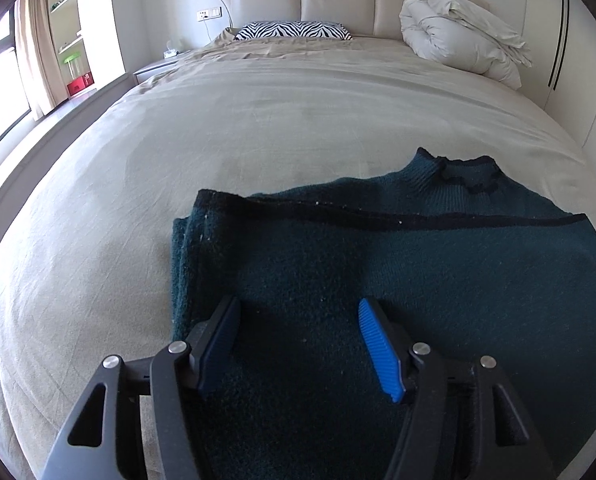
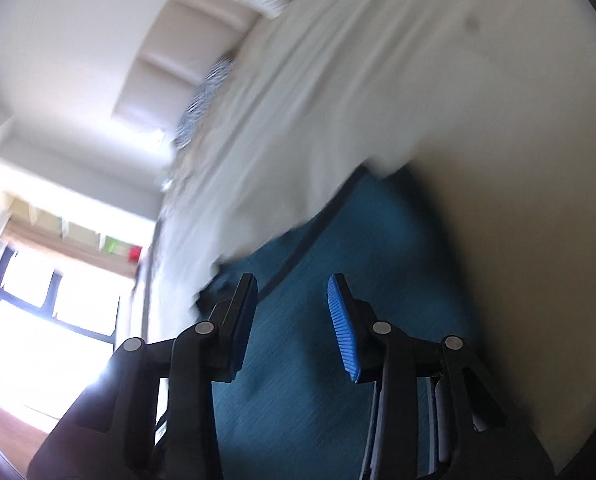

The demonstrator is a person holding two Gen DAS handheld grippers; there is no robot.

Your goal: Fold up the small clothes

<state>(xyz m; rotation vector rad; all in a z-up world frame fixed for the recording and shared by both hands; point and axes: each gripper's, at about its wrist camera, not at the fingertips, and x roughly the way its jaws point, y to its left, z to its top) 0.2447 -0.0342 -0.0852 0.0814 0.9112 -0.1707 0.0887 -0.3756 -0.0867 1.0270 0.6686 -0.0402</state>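
Teal knit, dark-edged: small sweater [image 1: 397, 248] spread on the beige bed [image 1: 218, 140], collar pointing toward the headboard, lower part already turned up so that a black-trimmed hem runs straight across the body. Left side doubled under into a thick edge. Left tongs [image 1: 298, 344] hanging just above the near part of the cloth, blue pads apart, gripping nothing. Right tongs [image 2: 292, 320] likewise apart over the same teal cloth (view badly blurred and tilted, so contact with the fabric impossible to judge); only a blue tip showing at the right margin of the left view. Probably between folds: one fold laid, next one not yet taken. Next move likely calling for both tongs to drop onto an edge, pinch through the layers, and carry it across evenly without dragging the laid fold.
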